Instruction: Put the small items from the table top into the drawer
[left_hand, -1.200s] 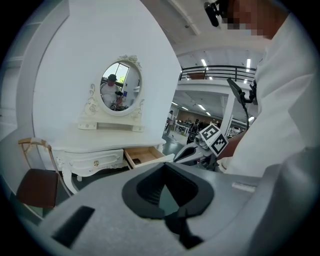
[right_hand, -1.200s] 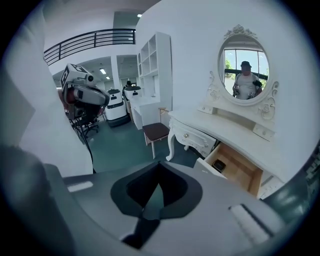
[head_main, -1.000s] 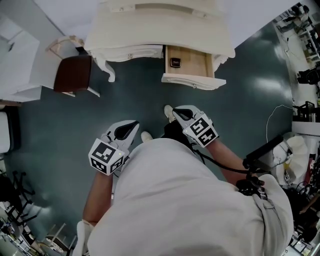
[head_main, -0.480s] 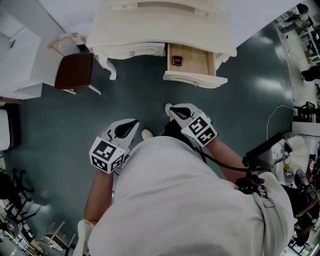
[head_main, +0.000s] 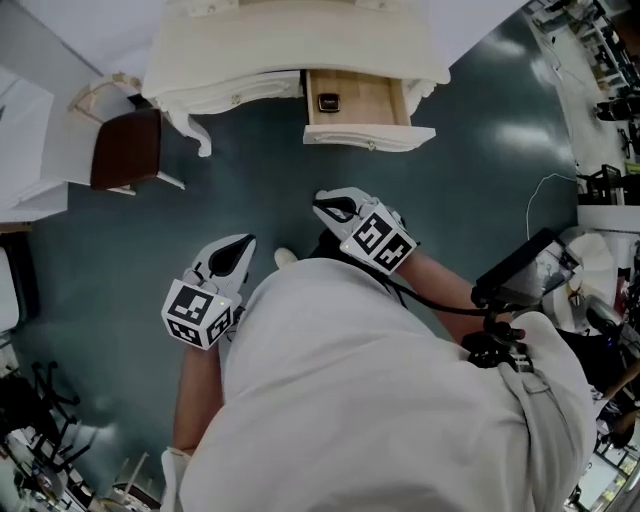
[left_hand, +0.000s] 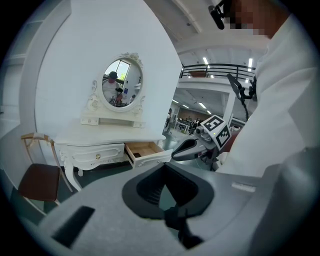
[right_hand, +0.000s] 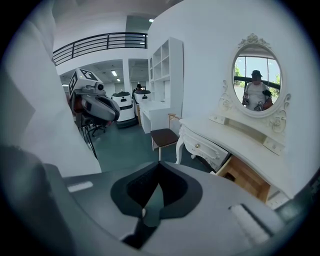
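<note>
Dressing table (head_main: 300, 50), cream-white with carved legs and an oval mirror (left_hand: 122, 82) on its back, stands against the white wall. As far as I can make out, its top carries nothing small in any view.

Beside it, on the side away from the drawer, stands a wooden chair with a dark brown seat (head_main: 125, 148). That leaves the teal floor in front of the drawer free for anyone stepping up.

The pale wooden drawer (head_main: 370, 138) is pulled well out, plainly so that things can be dropped in from above. On its bare wood floor, near one side wall, lies a small dark square item (head_main: 327, 102). It is too small for me to name.

The person in a white top stands well back from the table, with both tools level with the waist.

The left gripper (head_main: 243, 243) has its jaws together, with only floor showing through the gap behind the tips, so it carries nothing. The right gripper (head_main: 320, 202) is likewise closed on nothing and tilts downward toward the drawer side.

With both tools empty and apart from the furniture, I would judge the job finished or nearly so. If anything remains, the drawer would need pushing in.
</note>
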